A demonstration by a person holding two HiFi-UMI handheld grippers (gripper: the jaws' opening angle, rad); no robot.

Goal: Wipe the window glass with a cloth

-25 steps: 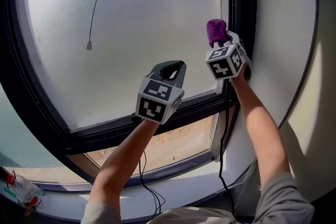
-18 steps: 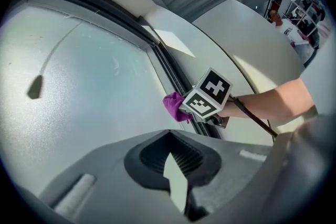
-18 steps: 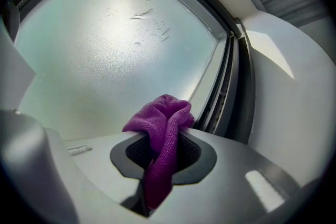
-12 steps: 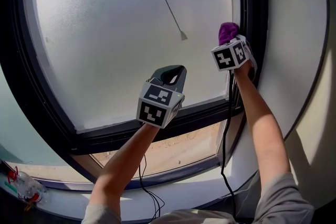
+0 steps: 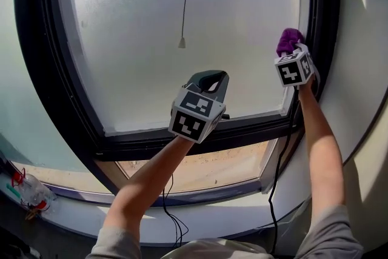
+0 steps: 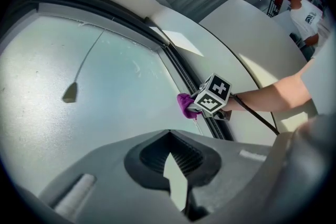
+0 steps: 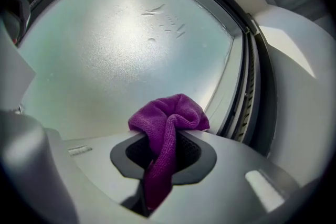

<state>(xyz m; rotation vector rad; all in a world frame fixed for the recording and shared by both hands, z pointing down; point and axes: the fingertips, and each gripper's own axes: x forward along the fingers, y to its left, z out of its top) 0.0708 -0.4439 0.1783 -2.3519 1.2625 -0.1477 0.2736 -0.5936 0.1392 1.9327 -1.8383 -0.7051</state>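
Right gripper (image 7: 163,160): clamped on bunched, fuzzy purple cloth (image 7: 169,113), up at frosted glass's (image 5: 133,39) right edge beside dark frame (image 5: 322,21), forearm extended. Left gripper (image 5: 210,78): closed, empty, lower.

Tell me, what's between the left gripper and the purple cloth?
Just bare window glass between the left gripper and purple cloth, in the head view.

White sill (image 5: 79,218) below the window glass (image 5: 242,21): clear plastic item with red parts (image 5: 27,194) at its left end; black cable (image 5: 173,218) crosses mid-sill.
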